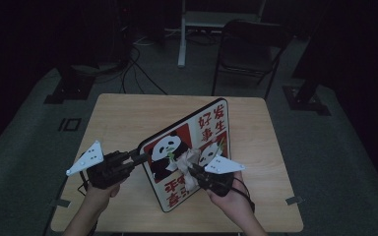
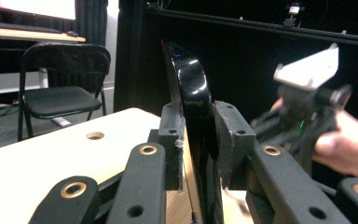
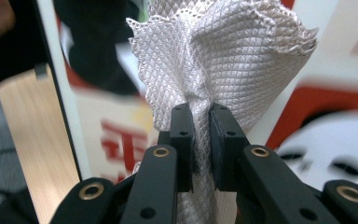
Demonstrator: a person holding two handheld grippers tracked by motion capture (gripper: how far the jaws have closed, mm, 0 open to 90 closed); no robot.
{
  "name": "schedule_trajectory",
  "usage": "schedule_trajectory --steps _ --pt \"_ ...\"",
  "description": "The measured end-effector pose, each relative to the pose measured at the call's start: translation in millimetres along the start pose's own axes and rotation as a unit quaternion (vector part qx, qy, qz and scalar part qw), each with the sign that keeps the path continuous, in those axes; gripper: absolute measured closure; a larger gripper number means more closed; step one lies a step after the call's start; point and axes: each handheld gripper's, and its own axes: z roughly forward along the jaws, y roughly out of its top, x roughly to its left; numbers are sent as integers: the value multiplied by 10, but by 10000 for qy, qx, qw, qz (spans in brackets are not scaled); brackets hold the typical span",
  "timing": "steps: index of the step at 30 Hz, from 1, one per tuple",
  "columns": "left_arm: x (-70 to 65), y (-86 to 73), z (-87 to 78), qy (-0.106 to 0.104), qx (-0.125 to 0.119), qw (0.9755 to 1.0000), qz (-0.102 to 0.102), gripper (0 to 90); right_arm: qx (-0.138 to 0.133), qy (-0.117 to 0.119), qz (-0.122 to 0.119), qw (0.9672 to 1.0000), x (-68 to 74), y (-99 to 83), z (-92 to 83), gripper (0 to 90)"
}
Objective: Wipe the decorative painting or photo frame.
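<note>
Left claw: clamped on panda board edge, held tilted above surface | right claw: clamped on white cloth against board face | board print blurred, lower edge hidden

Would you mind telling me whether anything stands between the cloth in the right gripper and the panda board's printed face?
Nothing visible does. The right gripper is shut on the white cloth, which is bunched right up at the panda board, with no other object between them. The left gripper clamps the board's edge, off to the side.
</note>
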Motion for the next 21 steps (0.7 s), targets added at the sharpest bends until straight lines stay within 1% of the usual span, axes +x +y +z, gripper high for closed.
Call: schedule_trajectory --steps 4,7,8,10,11,13,15,16,18,21 --pt "8 4 -8 -28 -23 10000 -26 743 -339 -49 -112 9994 0 261 -104 808" --pt "14 16 -30 -25 -63 10000 -40 738 -593 -55 -185 9981 12 442 -157 809" --pt "18 22 -36 -52 -54 10000 -59 729 -676 -56 -204 9975 17 498 -167 808" --pt "11 25 -38 -20 -42 10000 -29 731 -827 -48 -259 9962 30 619 -173 808" --pt "9 26 -36 -23 -7 10000 -23 735 -865 -43 -275 9959 37 657 -169 808" --pt "2 22 -35 12 -17 10000 -7 747 -953 12 -316 9949 69 765 -147 808" --pt "4 25 -37 -8 -2 10000 -29 752 -1022 57 -373 9940 103 851 -118 808" --pt "0 25 -38 21 0 10000 -16 752 -1046 76 -379 9938 118 880 -107 808" --pt "2 20 -36 5 -34 10000 -57 756 -1099 104 -442 9929 156 957 -75 808" --pt "4 21 -40 -7 -16 10000 -41 757 -1133 122 -472 9924 190 1016 -23 808"
